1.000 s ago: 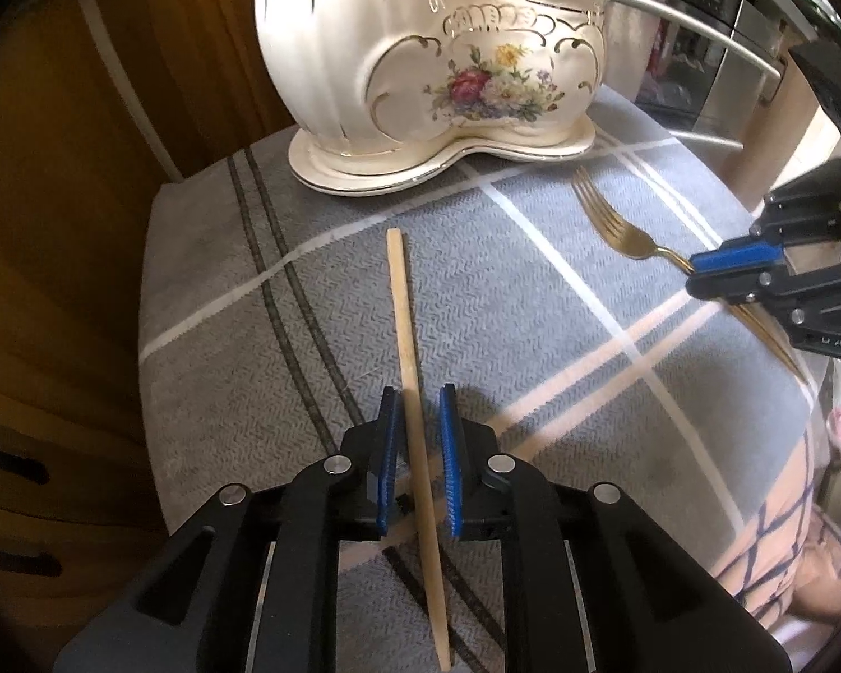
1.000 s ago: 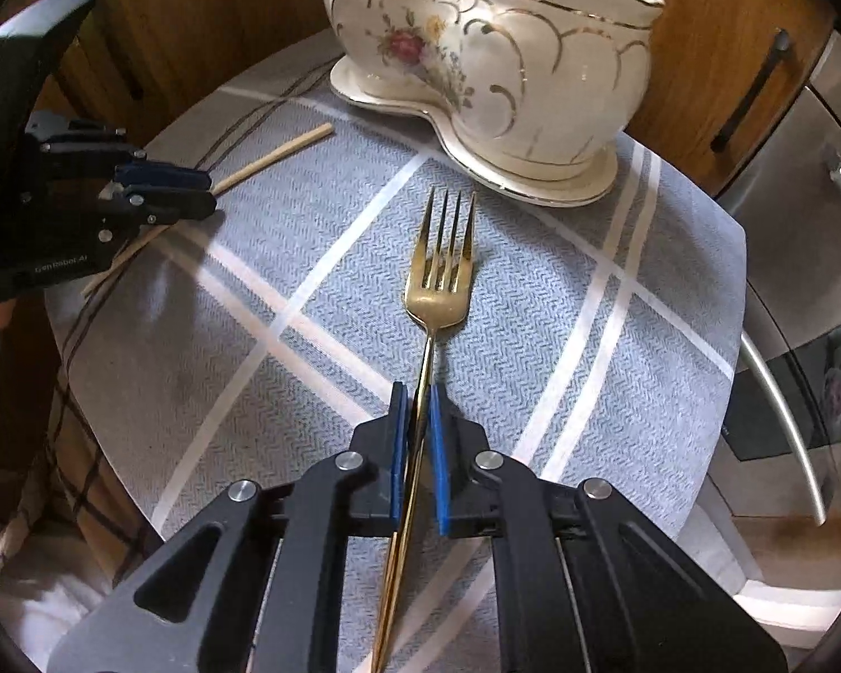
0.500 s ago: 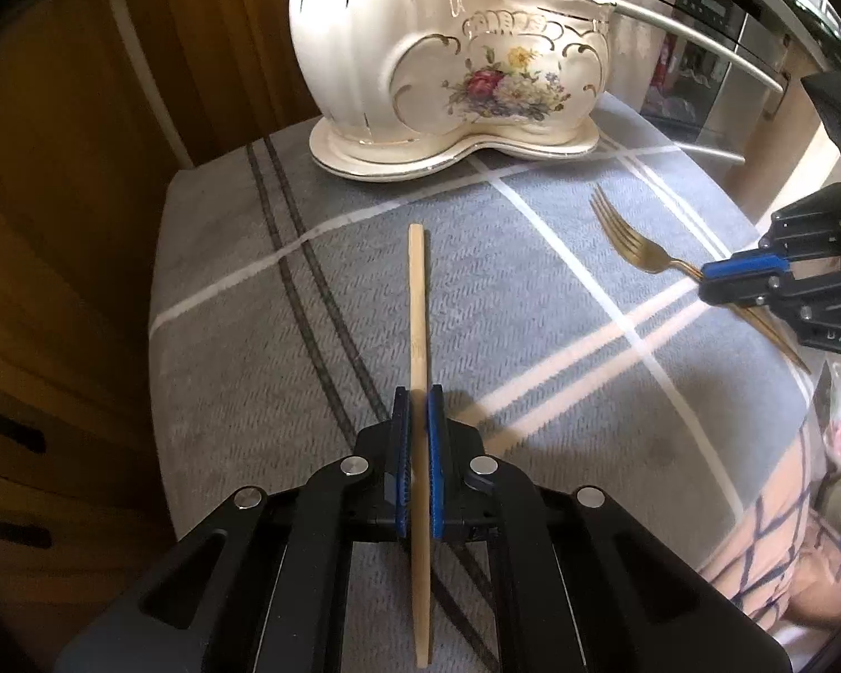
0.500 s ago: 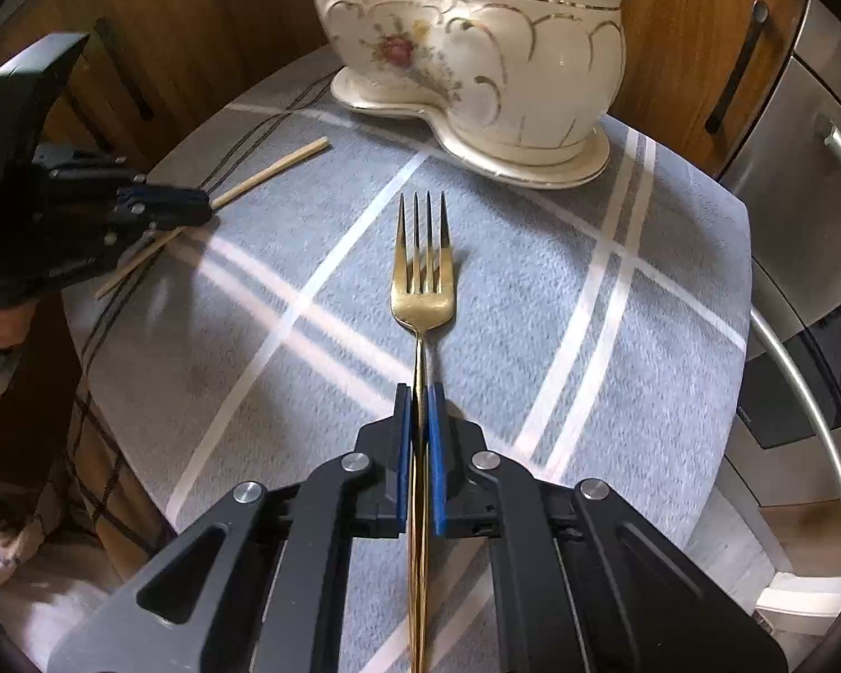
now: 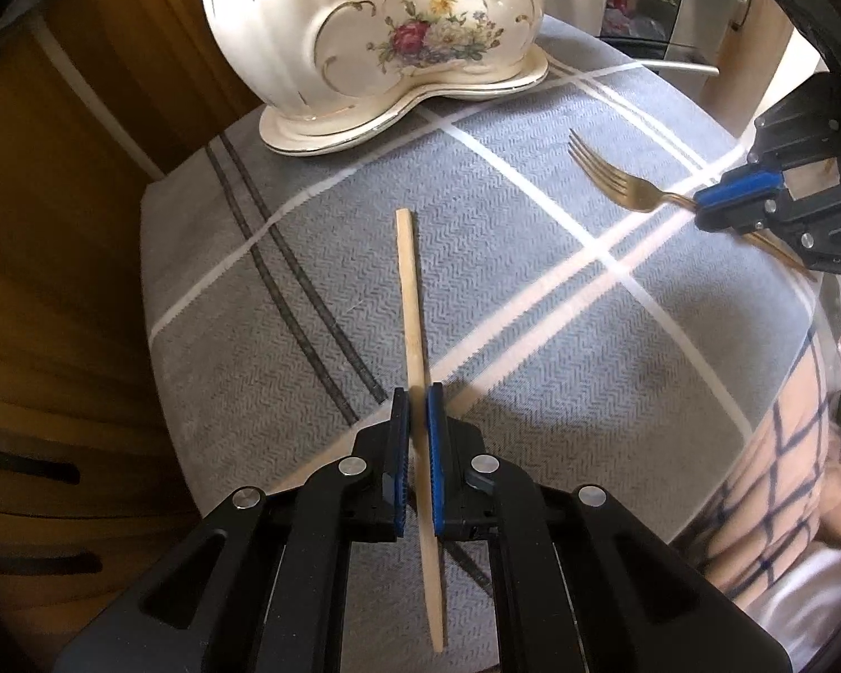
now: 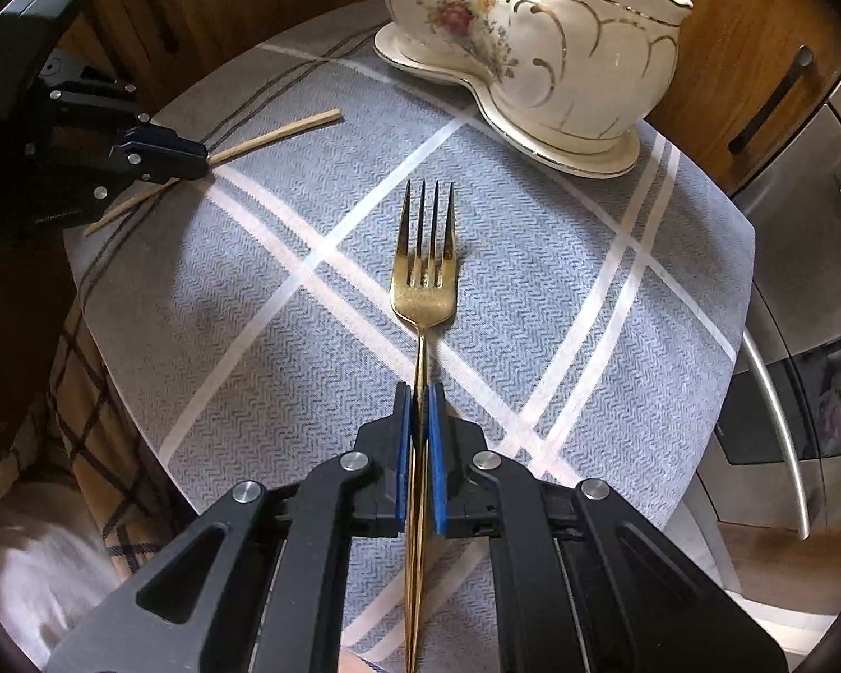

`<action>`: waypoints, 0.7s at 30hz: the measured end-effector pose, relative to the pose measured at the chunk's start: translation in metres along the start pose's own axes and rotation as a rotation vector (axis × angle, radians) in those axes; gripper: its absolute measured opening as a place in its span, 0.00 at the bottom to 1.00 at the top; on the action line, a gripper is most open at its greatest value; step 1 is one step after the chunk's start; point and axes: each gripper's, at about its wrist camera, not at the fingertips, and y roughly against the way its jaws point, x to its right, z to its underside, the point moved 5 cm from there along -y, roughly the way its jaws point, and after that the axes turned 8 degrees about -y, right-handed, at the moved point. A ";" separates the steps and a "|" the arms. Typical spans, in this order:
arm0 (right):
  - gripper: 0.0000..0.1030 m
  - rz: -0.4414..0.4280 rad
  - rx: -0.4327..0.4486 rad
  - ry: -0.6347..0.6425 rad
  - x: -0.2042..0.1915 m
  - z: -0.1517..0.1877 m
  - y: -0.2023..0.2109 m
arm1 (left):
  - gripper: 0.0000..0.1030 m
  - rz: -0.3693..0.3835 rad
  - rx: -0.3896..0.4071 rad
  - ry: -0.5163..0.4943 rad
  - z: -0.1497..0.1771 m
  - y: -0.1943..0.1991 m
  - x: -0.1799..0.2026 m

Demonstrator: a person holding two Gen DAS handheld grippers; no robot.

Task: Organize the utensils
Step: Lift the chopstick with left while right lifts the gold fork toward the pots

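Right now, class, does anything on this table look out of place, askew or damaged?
Nothing looks damaged or spilled. The wooden stick and gold fork are outside the floral ceramic holder, each clamped in shut tongs: left tongs on the stick, right tongs on the fork's handle.

A wooden chopstick [image 5: 412, 308] is clamped at lower centre by the left gripper [image 5: 419, 398]; a gold fork [image 5: 622, 185] is pinched at right by the right gripper [image 5: 701, 210].

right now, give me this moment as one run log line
left claw: shut on stick | right claw: shut on fork | holder: beyond both, on cloth | step: grasped, not yet stowed
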 end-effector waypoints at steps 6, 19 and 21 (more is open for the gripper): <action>0.06 -0.012 0.046 -0.032 0.000 0.002 0.002 | 0.07 0.021 0.026 0.037 0.002 -0.001 -0.008; 0.05 -0.121 0.225 -0.150 0.009 0.001 0.041 | 0.06 0.025 0.237 0.221 0.020 0.038 -0.034; 0.05 -0.133 0.264 -0.165 0.011 -0.003 0.052 | 0.06 0.011 0.286 0.233 0.018 0.052 -0.038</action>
